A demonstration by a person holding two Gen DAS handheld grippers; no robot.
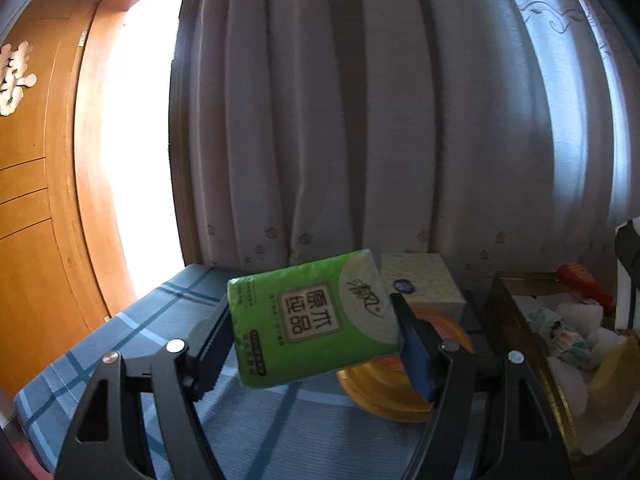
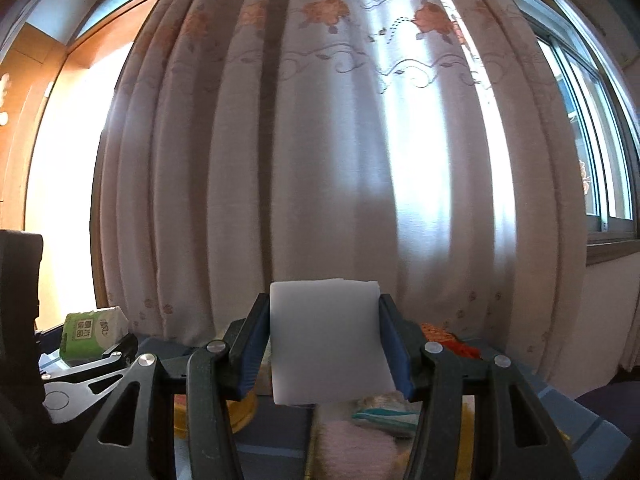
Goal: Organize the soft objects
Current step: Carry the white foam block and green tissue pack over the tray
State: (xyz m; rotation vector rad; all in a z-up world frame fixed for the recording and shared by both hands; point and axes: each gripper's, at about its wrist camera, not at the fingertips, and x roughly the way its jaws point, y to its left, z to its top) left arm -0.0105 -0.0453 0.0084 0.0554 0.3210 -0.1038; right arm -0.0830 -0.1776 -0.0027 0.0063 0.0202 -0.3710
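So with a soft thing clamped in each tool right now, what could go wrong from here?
The green tissue pack sits tilted in the left tool, gripped only at its edges, so it might twist free. The white sponge block in the right tool hides the box below, so placing it could miss.

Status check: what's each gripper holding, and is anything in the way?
Left gripper shut on green tissue pack. Right gripper shut on white sponge. Both lifted; nothing blocking.
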